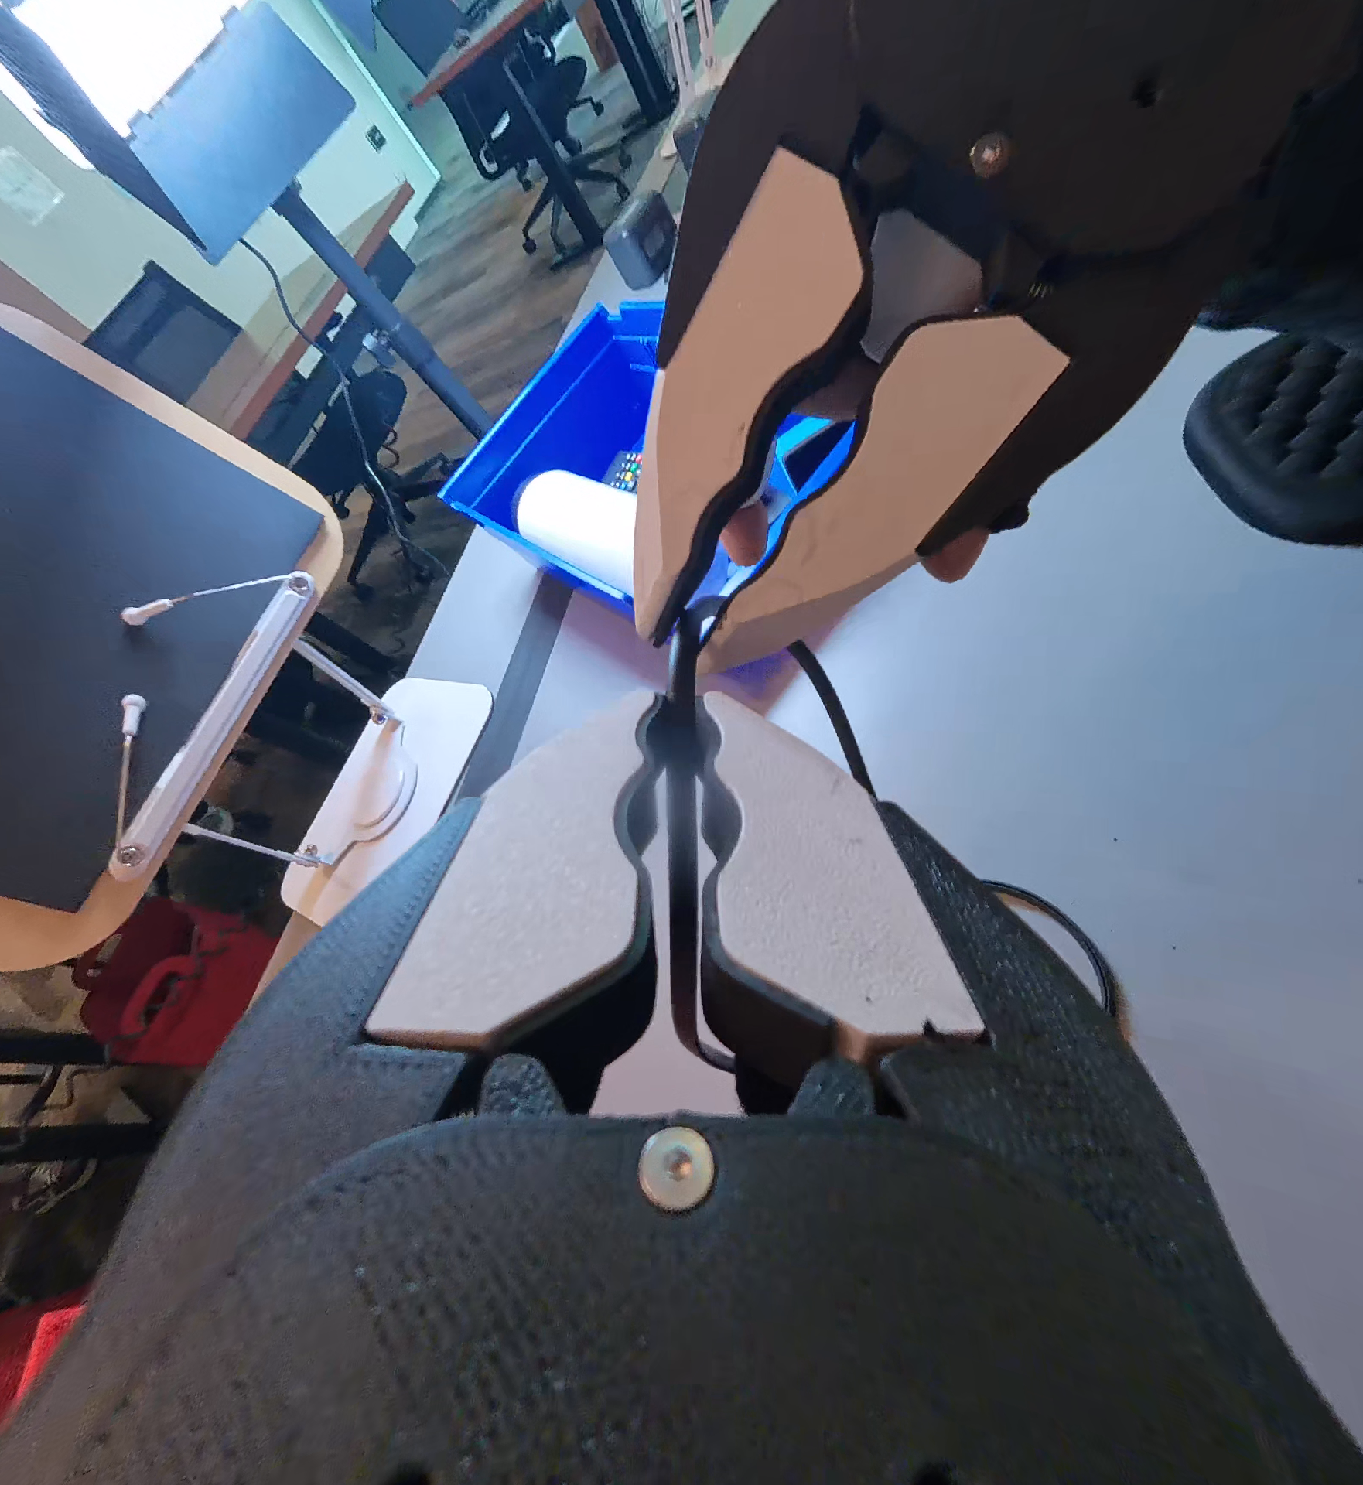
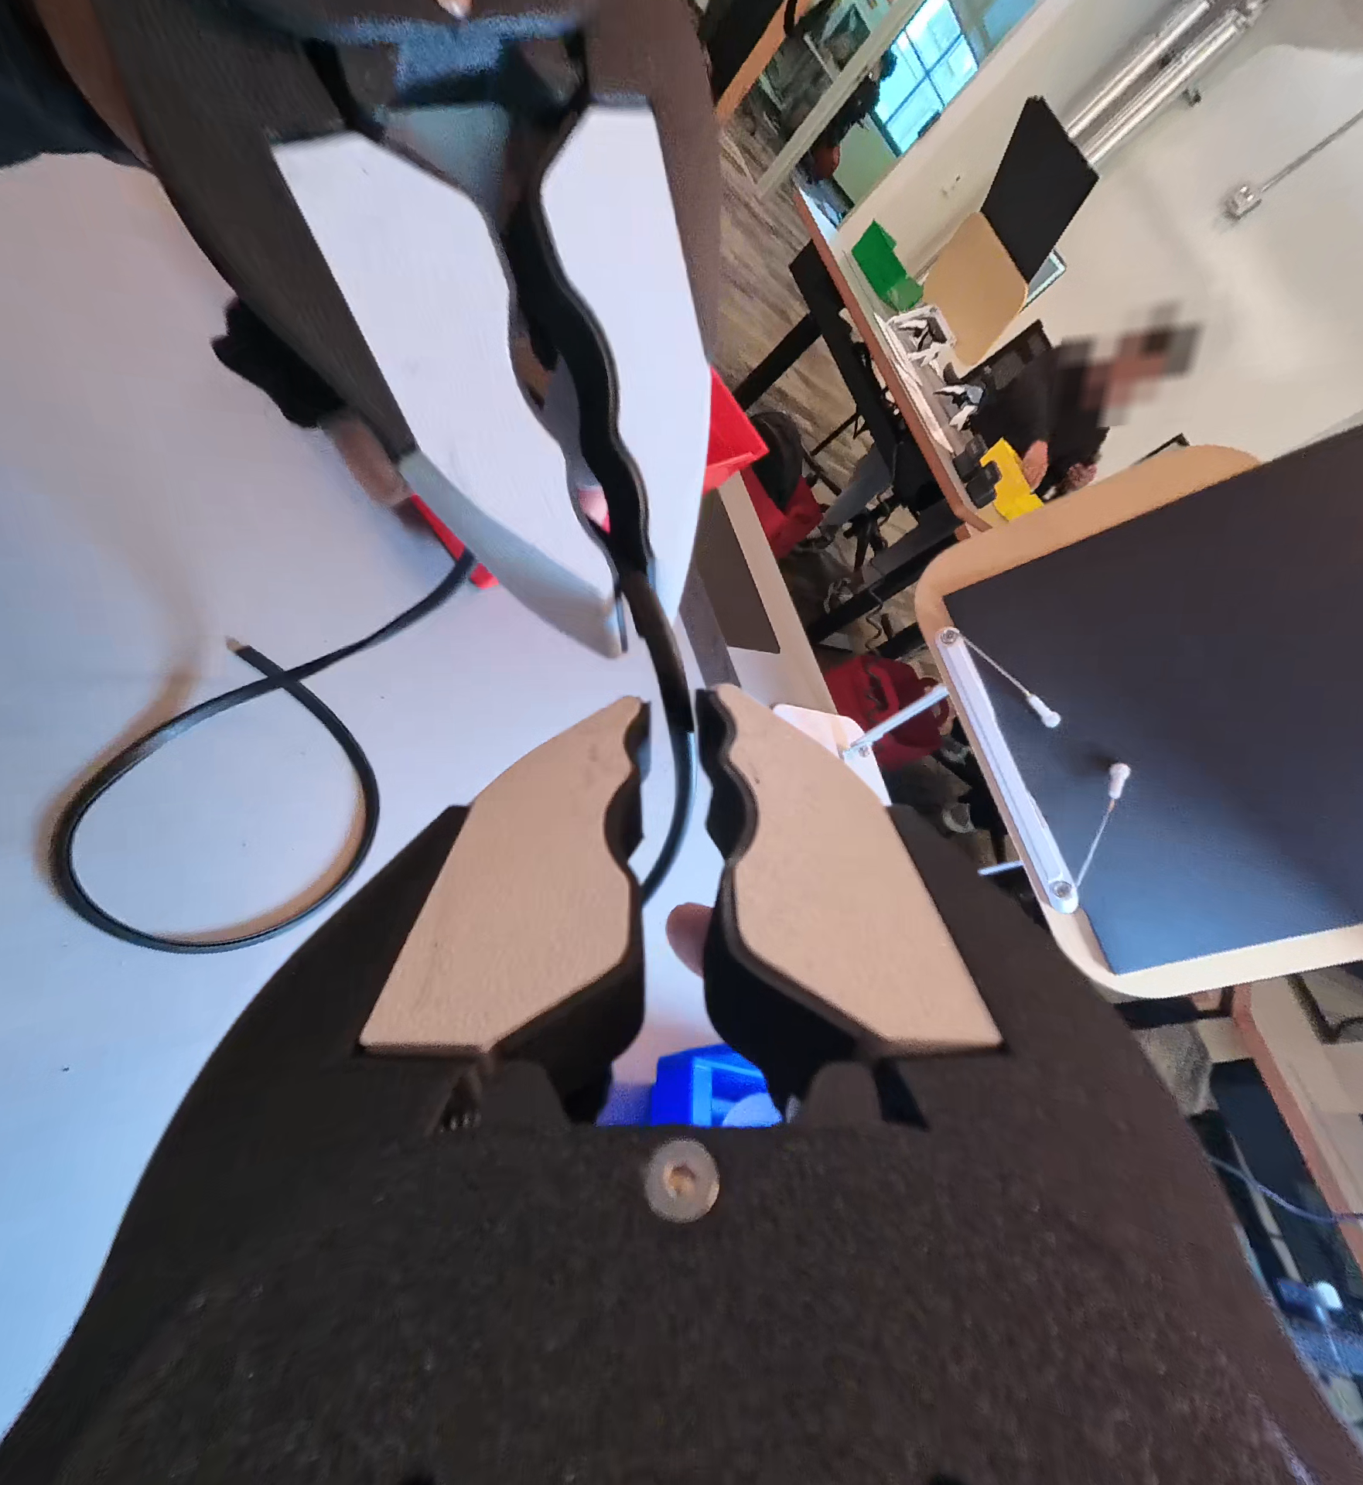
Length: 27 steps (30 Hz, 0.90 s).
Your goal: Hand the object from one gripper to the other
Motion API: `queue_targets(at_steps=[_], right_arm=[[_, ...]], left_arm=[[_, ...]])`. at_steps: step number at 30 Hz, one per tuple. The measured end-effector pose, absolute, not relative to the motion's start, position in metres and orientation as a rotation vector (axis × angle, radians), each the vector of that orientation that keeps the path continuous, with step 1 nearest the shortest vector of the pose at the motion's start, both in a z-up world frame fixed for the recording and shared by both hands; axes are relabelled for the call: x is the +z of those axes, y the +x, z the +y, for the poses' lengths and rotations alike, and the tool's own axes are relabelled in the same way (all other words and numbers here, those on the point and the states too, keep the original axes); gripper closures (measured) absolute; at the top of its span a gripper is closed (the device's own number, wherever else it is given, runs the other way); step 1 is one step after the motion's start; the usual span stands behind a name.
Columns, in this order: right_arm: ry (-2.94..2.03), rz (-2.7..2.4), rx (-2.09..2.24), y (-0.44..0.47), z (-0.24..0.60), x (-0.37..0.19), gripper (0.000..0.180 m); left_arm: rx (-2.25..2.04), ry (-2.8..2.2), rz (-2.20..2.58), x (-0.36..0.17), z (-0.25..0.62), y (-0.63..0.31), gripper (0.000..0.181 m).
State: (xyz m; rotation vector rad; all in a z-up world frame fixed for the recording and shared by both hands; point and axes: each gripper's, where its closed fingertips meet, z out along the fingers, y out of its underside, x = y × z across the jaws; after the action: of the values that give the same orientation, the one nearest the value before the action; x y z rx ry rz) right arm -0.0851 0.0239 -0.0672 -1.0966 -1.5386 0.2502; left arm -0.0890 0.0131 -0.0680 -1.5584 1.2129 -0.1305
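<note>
A black cable (image 1: 682, 844) runs along my left gripper (image 1: 674, 711), which is shut on it at the fingertips. My right gripper (image 1: 682, 639) comes down from above, tip to tip with the left. In the right wrist view the right gripper (image 2: 672, 703) has its jaws a little apart, with the cable (image 2: 666, 659) passing between the tips and a thin gap beside it. The left gripper (image 2: 636, 619) hangs above, clamped on the cable. The rest of the cable lies in a loop (image 2: 220, 924) on the white table (image 2: 100, 402).
A blue bin (image 1: 550, 434) with a white roll (image 1: 574, 522) stands on the table behind the grippers. A red bin (image 2: 730, 442) sits at the table's edge. A black board on a stand (image 2: 1225, 683) is beside the table. A person (image 2: 1024, 418) sits at a far desk.
</note>
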Motion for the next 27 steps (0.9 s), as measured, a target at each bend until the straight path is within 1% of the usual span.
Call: queue_targets(at_steps=[1, 2, 4, 7, 11, 15, 16, 17, 20, 21, 22, 24, 26, 27], right_arm=[[-1.107, -1.533, 0.247, -0.084, 0.027, -0.068, 0.165], [-1.113, -1.533, 0.249, -0.083, 0.028, -0.069, 0.166], [-1.110, -1.536, 0.266, -0.084, 0.028, -0.070, 0.174], [-1.112, -1.544, 0.227, -0.084, 0.029, -0.072, 0.175], [-1.122, -1.568, 0.126, -0.083, 0.032, -0.077, 0.175], [-1.104, -1.613, 0.115, -0.090, 0.023, -0.085, 0.175], [-1.098, -1.615, 0.108, -0.090, 0.022, -0.085, 0.175], [-1.096, -1.612, 0.110, -0.090, 0.022, -0.084, 0.175], [-1.093, -1.573, 0.185, -0.089, 0.021, -0.075, 0.174], [-1.104, -1.563, 0.206, -0.088, 0.022, -0.073, 0.172], [-1.122, -1.557, 0.215, -0.086, 0.026, -0.074, 0.166], [-1.130, -1.565, 0.241, -0.084, 0.029, -0.077, 0.164], [-1.107, -1.560, 0.241, -0.086, 0.028, -0.077, 0.179], [-1.107, -1.567, 0.220, -0.086, 0.029, -0.078, 0.179]], left_arm=[[-0.132, -1.547, 1.209, -0.065, 0.012, -0.090, 0.175], [-0.140, -1.540, 1.206, -0.063, 0.011, -0.090, 0.175], [-0.160, -1.540, 1.202, -0.062, 0.010, -0.090, 0.175], [-0.163, -1.566, 1.190, -0.065, 0.013, -0.092, 0.175], [-0.105, -1.641, 1.179, -0.075, 0.019, -0.095, 0.171], [-0.010, -1.668, 1.235, -0.086, 0.018, -0.091, 0.166], [0.021, -1.671, 1.251, -0.088, 0.018, -0.092, 0.174], [0.039, -1.667, 1.260, -0.089, 0.018, -0.093, 0.177], [-0.002, -1.644, 1.241, -0.082, 0.017, -0.092, 0.178], [-0.021, -1.631, 1.233, -0.079, 0.016, -0.091, 0.178], [-0.038, -1.618, 1.229, -0.076, 0.015, -0.091, 0.178], [-0.069, -1.595, 1.223, -0.071, 0.013, -0.090, 0.178], [-0.072, -1.605, 1.213, -0.072, 0.014, -0.091, 0.178], [-0.061, -1.623, 1.211, -0.074, 0.015, -0.093, 0.177]])
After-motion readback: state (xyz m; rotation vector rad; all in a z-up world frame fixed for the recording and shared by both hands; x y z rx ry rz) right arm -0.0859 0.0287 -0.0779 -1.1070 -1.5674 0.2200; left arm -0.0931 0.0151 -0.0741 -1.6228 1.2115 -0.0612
